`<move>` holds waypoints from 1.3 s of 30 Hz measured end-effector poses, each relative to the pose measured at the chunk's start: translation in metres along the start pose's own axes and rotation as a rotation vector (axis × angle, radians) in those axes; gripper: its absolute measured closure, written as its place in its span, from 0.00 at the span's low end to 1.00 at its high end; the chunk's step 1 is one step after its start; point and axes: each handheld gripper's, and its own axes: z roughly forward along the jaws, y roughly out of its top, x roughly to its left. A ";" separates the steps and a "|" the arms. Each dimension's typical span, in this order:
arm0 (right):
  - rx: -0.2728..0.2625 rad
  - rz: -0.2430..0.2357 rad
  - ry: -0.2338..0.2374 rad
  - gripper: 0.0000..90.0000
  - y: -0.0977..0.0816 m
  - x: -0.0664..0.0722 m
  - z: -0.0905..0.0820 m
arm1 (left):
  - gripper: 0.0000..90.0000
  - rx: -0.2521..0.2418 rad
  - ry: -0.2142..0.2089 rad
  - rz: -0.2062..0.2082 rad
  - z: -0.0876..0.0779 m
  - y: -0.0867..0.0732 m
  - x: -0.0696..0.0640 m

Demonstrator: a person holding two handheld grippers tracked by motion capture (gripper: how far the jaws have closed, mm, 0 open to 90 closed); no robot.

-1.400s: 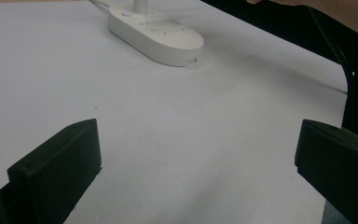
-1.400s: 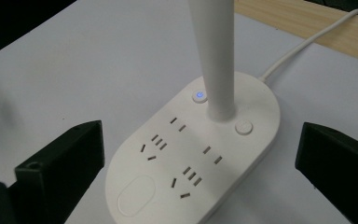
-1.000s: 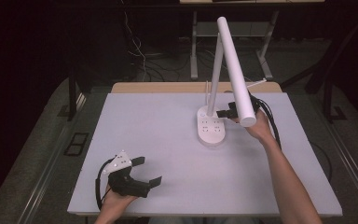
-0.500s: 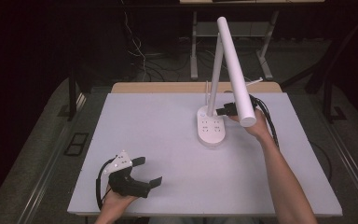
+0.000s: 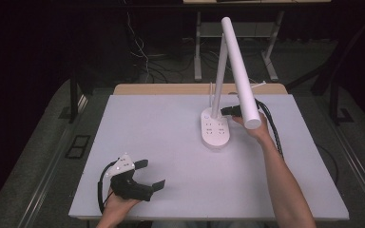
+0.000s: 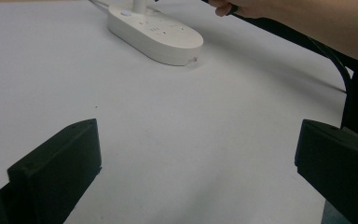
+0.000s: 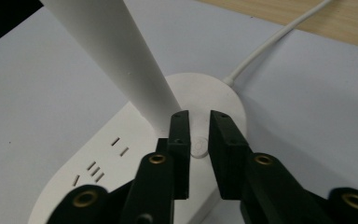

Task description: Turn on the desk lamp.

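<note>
Two grippers: the right gripper (image 7: 199, 128), jaws nearly together with a slim gap, hovers over the lamp base (image 5: 215, 132) at the table's (image 5: 171, 142) one o'clock, while the left gripper (image 5: 145, 174), jaws wide apart, rests at seven o'clock

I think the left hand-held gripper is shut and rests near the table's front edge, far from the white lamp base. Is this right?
Not quite: the left hand-held gripper is open, its jaws spread wide in the left gripper view. The rest holds: it rests near the table's front edge, far from the white lamp base.
</note>
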 end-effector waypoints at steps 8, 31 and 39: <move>-0.006 0.033 0.004 1.00 -0.003 -0.006 0.008 | 0.00 0.000 0.003 0.003 -0.001 0.000 0.001; -0.029 0.043 0.008 1.00 -0.010 -0.002 0.017 | 0.00 -0.002 -0.001 0.005 -0.001 0.000 -0.002; -0.035 0.040 -0.006 1.00 -0.012 0.000 0.017 | 0.00 -0.002 -0.001 0.008 -0.002 0.000 -0.002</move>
